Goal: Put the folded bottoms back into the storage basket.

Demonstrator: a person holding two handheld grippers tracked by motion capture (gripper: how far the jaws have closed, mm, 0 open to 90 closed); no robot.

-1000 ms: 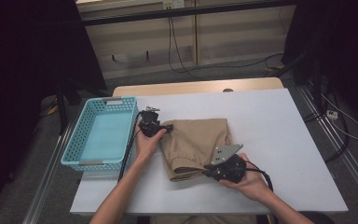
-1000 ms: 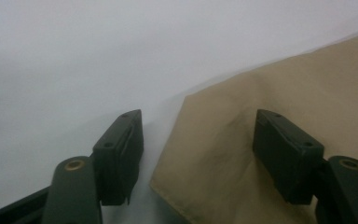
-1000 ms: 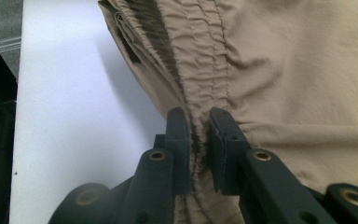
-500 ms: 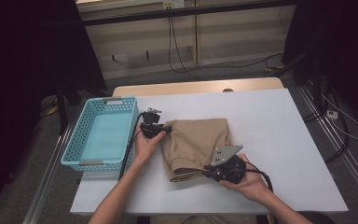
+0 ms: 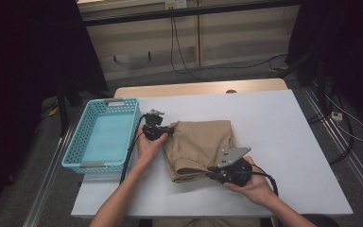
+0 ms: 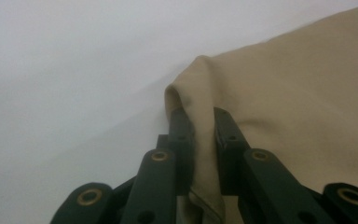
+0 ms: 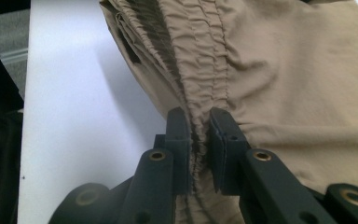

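A folded pair of tan trousers (image 5: 201, 146) lies in the middle of the white table (image 5: 283, 127). My left gripper (image 5: 169, 131) sits at the garment's far-left corner; its jaws have just been closing and now pinch a fold of the tan cloth (image 6: 200, 93). My right gripper (image 5: 211, 170) is at the near edge, shut on the gathered elastic waistband (image 7: 200, 70). A grey plate (image 5: 234, 155) tops the right gripper. In the left gripper view the fabric rises between both black pads (image 6: 182, 126).
A light-blue plastic basket (image 5: 105, 135) stands at the table's left edge, beside the left hand. Cables trail from both grippers toward the person. Bare white tabletop lies to the right of the trousers and beyond them.
The left gripper's jaws have closed onto the corner of the trousers. Both hands stay where they were, and the right gripper keeps its hold on the waistband.
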